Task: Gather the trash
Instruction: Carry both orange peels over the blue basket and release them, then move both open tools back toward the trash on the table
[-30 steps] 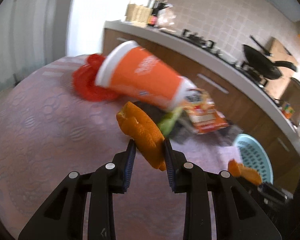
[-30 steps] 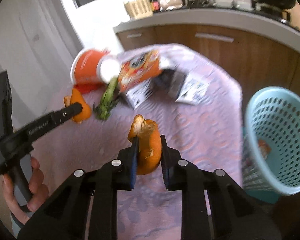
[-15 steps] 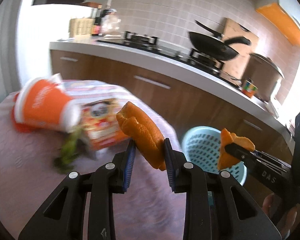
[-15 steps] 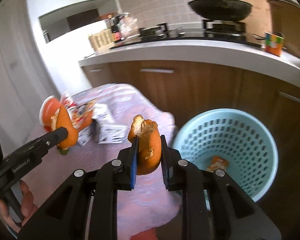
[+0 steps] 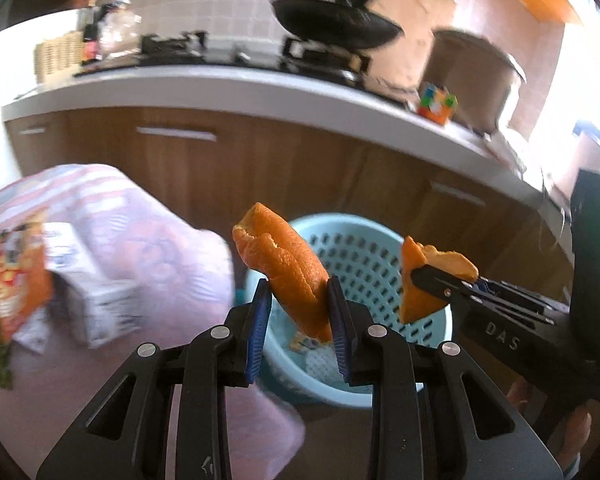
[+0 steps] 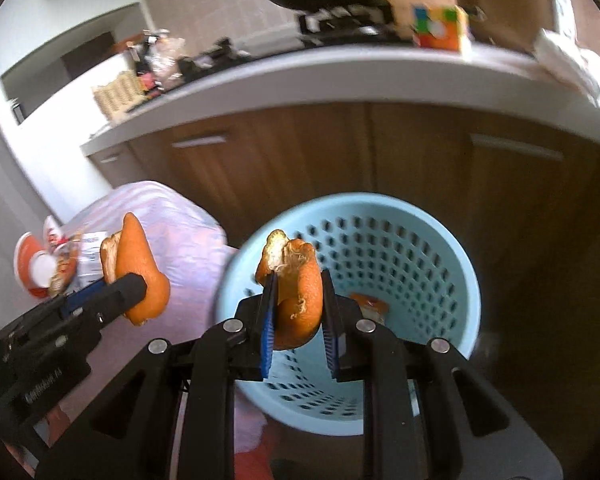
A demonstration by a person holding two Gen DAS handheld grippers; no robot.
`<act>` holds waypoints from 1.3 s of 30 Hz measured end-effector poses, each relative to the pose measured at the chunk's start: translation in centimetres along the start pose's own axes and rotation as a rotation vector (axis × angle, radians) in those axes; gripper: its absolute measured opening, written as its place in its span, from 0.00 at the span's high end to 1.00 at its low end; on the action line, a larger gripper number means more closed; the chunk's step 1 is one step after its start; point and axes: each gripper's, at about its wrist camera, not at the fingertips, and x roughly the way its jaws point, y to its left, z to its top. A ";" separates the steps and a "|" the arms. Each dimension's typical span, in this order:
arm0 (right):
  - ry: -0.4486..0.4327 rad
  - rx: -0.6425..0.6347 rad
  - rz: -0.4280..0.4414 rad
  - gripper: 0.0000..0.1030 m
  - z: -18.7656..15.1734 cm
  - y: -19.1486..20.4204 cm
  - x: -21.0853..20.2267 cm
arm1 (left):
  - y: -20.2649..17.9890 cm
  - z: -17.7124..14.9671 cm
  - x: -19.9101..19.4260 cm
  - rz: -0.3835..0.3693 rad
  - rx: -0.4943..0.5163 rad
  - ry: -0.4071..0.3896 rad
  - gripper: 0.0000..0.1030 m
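The left gripper [image 5: 299, 306] is clamped on a long orange peel [image 5: 288, 270], held above the near rim of the light-blue perforated basket [image 5: 364, 248]. The right gripper [image 6: 297, 310] pinches a 2nd, curled orange peel [image 6: 296, 292] over the basket's opening, where scraps already lie at the bottom. In the left view, the right gripper's body reads "DAS". Further left, a blurred snack wrapper [image 5: 16, 280] and white carton [image 5: 96, 300] lie on the pink-clothed counter [image 5: 160, 248]. A colour-puzzle cube [image 6: 440, 26] sits on the kitchen worktop behind.
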 end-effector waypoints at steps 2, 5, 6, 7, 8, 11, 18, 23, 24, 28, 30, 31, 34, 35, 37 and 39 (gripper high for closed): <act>0.033 0.017 -0.019 0.83 -0.1 -1.0 0.9 | -1.0 -0.3 1.6 -0.005 0.027 0.036 0.73; 0.067 0.038 -0.034 0.82 -0.2 -2.4 2.0 | -1.8 -0.5 3.1 -0.009 0.041 0.070 0.73; 0.077 0.046 -0.030 0.82 -0.3 -2.7 2.2 | -1.9 -0.5 3.7 -0.010 0.039 0.083 0.72; 0.088 0.054 -0.031 0.80 -0.4 -3.1 2.5 | -1.9 -0.5 4.0 -0.010 0.038 0.088 0.70; 0.090 0.058 -0.038 0.80 -0.4 -3.3 2.6 | -1.8 -0.6 4.1 -0.008 0.040 0.088 0.68; 0.105 0.076 -0.035 0.77 -0.3 -4.0 3.1 | -1.7 -0.5 3.9 0.010 0.043 0.069 0.52; 0.106 0.075 -0.052 0.63 -0.4 -4.3 3.3 | -0.5 -0.1 2.6 0.045 0.017 0.039 0.42; 0.075 0.068 -0.054 0.56 -0.2 -3.8 2.6 | 0.1 0.2 1.5 0.062 0.008 0.014 0.39; 0.072 0.065 -0.056 0.56 -0.1 -3.7 2.5 | 0.2 0.3 1.1 0.066 0.003 0.003 0.39; 0.063 0.056 -0.036 0.55 0.0 -3.0 2.2 | 1.1 0.3 -0.7 0.097 -0.016 -0.039 0.37; 0.057 0.047 -0.030 0.55 -0.1 -2.5 2.0 | 1.7 0.5 -1.7 0.118 -0.033 -0.064 0.36; 0.055 0.045 -0.026 0.55 0.0 -2.4 1.9 | 2.2 0.5 -2.3 0.134 -0.045 -0.078 0.36; 0.051 0.031 -0.007 0.55 0.0 -1.3 1.9 | 3.7 0.6 -4.2 0.191 -0.087 -0.123 0.35; 0.052 0.026 -0.002 0.55 0.0 -0.9 2.0 | 4.3 0.6 -4.8 0.209 -0.102 -0.139 0.33; 0.055 0.007 0.014 0.55 0.0 0.1 2.1 | 6.1 0.6 -6.7 0.260 -0.148 -0.179 0.30; 0.058 -0.014 0.026 0.55 -0.2 1.3 2.3 | 7.9 0.4 -8.4 0.303 -0.189 -0.210 0.30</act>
